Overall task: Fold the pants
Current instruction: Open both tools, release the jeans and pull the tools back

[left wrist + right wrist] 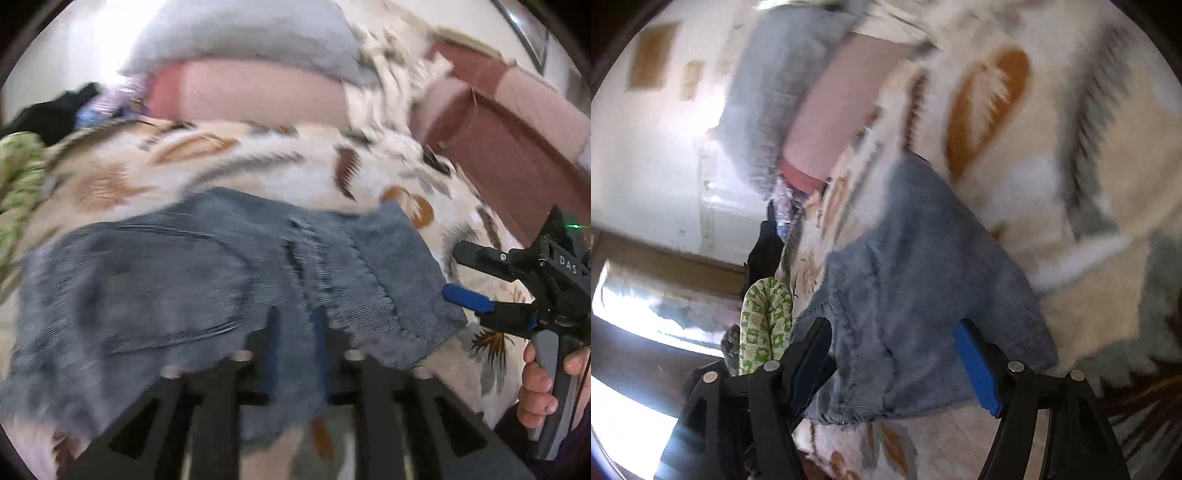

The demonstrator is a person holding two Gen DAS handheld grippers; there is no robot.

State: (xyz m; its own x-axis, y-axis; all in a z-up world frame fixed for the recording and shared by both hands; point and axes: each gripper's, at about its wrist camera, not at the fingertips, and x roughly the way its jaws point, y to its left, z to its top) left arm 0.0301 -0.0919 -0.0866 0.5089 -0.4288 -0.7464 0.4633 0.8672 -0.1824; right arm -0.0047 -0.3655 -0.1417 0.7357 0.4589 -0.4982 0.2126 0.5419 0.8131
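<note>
Grey-blue denim pants (184,280) lie spread on a feather-patterned blanket (240,166); the left wrist view is blurred by motion. My left gripper (297,332) hangs low over the pants' near edge. Its fingers stand a narrow gap apart, denim shows in the gap, and no pad presses on it. My right gripper (456,277) sits at the pants' right edge, open, with a blue pad (467,299) on its lower finger. In the right wrist view the pants (905,258) lie under the wide-open right gripper (892,343), and cloth fills the space between its fingers (975,365).
A grey pillow (240,37) rests on a pink mattress edge (258,92) behind the blanket. A green patterned cloth (768,325) and dark clothes (48,114) are piled at the left. A maroon padded frame (498,140) runs along the right. A hand (539,387) holds the right gripper's handle.
</note>
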